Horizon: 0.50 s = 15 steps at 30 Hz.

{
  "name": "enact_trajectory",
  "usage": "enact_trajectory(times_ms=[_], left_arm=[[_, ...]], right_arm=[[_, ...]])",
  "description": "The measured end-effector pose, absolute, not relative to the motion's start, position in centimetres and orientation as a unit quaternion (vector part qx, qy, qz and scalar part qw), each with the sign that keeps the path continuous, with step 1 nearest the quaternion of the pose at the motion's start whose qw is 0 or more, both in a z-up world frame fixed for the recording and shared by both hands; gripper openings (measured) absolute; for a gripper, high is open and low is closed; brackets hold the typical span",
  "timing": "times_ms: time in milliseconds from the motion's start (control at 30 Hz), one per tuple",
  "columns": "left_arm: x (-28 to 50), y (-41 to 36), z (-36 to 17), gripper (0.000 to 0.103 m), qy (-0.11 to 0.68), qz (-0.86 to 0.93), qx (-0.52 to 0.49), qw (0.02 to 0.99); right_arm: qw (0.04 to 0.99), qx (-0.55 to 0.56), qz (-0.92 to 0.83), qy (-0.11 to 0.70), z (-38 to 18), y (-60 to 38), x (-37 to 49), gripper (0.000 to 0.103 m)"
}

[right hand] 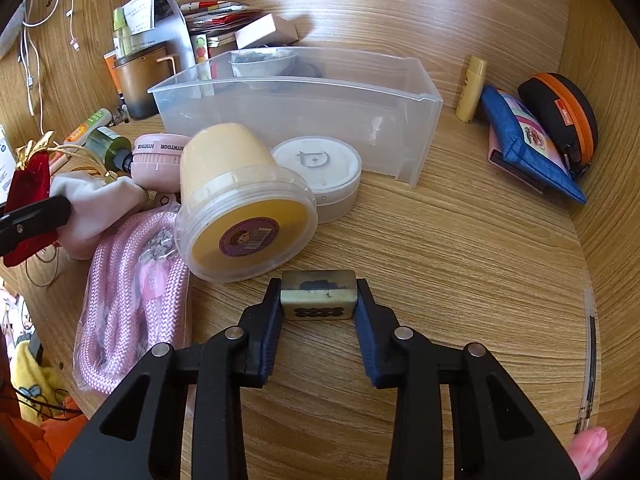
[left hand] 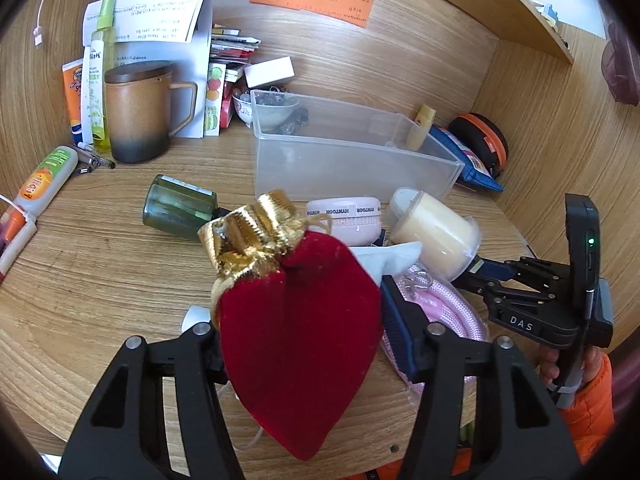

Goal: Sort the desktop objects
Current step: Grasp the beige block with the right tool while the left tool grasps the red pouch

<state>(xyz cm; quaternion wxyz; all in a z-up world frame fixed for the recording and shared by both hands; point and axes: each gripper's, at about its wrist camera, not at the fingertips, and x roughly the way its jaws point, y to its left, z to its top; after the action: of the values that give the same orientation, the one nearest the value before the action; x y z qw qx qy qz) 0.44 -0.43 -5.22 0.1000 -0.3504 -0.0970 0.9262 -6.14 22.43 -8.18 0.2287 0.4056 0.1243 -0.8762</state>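
A red velvet pouch with a gold top hangs between the pads of my left gripper, which is shut on it above the desk. From the right wrist view the same pouch shows at the far left. My right gripper is shut on a small pale-green tile with dark dots on its face, just over the wooden desk. The right gripper also appears at the right of the left wrist view. A clear plastic bin stands empty behind the clutter, and its front wall shows in the left wrist view.
A cream jar lies on its side beside a white round tin, a pink case, a green bottle and a pink rope. A brown mug and tubes stand back left; a blue pouch and an orange-edged case lie right.
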Motion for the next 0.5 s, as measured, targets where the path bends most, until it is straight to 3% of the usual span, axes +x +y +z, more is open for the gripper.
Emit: enact_trajectory(times_ms=[500], left_arm=[[1.8,-0.9,-3.4,0.038,-0.098,0.935,-0.326,0.103]], right_arm=[[0.236,0.389,-0.885,0.100,-7.2,23.7,-5.4,0.031]])
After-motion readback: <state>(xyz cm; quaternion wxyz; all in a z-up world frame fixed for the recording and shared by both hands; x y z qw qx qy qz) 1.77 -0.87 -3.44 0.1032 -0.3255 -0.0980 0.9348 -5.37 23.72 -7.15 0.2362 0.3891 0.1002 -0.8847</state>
